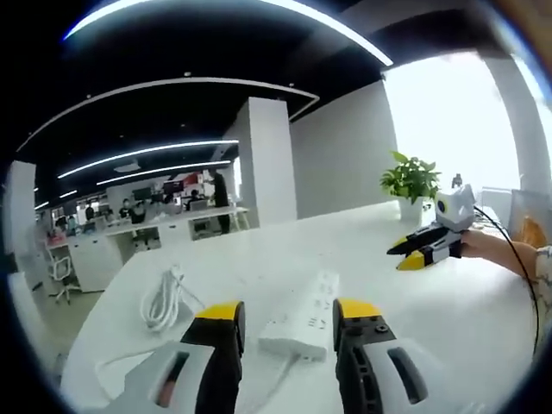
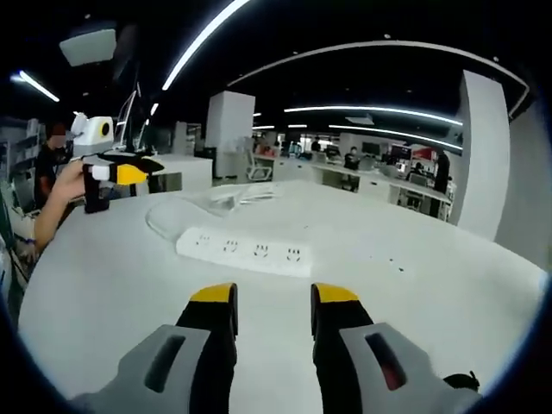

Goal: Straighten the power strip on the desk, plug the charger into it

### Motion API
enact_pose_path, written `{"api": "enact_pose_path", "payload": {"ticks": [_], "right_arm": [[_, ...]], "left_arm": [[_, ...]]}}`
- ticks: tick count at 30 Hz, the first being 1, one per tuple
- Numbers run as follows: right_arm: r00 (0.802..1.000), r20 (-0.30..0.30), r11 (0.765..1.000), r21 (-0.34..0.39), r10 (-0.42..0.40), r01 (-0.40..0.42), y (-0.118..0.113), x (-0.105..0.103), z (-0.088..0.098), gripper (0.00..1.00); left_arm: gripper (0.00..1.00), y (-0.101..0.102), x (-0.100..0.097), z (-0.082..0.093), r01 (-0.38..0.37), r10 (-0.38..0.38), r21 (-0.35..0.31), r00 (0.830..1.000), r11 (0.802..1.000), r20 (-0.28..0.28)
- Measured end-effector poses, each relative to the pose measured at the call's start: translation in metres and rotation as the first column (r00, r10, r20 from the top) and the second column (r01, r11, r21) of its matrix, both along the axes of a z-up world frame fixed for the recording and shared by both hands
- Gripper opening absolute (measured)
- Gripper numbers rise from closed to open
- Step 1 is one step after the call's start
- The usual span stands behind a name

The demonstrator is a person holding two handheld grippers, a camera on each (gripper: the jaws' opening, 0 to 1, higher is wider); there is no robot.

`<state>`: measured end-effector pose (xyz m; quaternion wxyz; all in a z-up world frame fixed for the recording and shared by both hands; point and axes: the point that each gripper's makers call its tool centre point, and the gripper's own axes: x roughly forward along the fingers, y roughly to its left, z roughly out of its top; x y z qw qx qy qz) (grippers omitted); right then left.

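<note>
Left gripper point(image 1: 282, 317): fingers standing apart, holding nothing, hovering just short of the power strip point(image 1: 304, 316). Right gripper point(image 2: 272, 297): likewise spread and empty. Power strip lying on the white table point(image 2: 414, 276), coiled charger cable point(image 1: 164, 297) nearby. Strip likely rigid, light, smooth; gripping across its narrow sides looks best.
</note>
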<state>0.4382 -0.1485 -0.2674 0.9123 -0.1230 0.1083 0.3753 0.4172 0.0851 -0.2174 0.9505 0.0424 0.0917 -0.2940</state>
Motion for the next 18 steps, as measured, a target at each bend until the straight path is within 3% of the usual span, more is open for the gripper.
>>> {"api": "enact_pose_path", "payload": {"ticks": [5,12,18], "right_arm": [[1.0,-0.004,0.999,-0.044,0.016,-0.016,0.001,0.011,-0.009,0.33],[1.0,-0.022,0.999,-0.039,0.022,-0.023,0.001,0.022,-0.018,0.33],[0.999,-0.036,0.998,-0.048,0.031,-0.033,0.003,0.031,-0.026,0.31]], "left_arm": [[0.38,0.001,0.008,-0.005,0.008,-0.008,0.018,1.0,1.0,-0.013],[0.38,0.004,0.016,-0.012,0.007,-0.006,0.032,0.999,0.999,-0.034],[0.39,-0.008,0.019,-0.027,0.047,-0.046,0.021,0.997,0.999,-0.064]]}}
